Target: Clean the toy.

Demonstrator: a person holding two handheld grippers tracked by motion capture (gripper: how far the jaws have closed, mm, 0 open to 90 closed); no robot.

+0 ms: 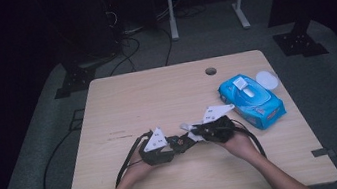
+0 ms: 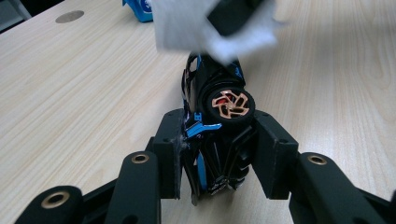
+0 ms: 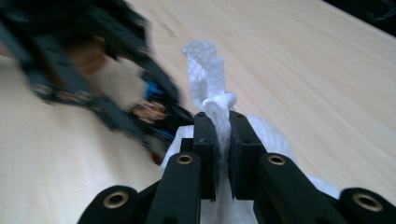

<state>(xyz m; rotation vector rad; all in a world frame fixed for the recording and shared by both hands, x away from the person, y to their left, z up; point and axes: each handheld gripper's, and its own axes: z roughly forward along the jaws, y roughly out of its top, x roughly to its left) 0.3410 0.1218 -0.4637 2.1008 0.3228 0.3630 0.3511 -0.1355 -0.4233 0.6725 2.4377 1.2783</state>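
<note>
Pinching a dimpled white wipe [image 3: 208, 79] against a glossy toy car [image 2: 219, 107].

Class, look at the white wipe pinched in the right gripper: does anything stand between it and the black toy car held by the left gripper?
Nothing visible does. The white wipe hangs beside the black toy car, over bare table.
</note>
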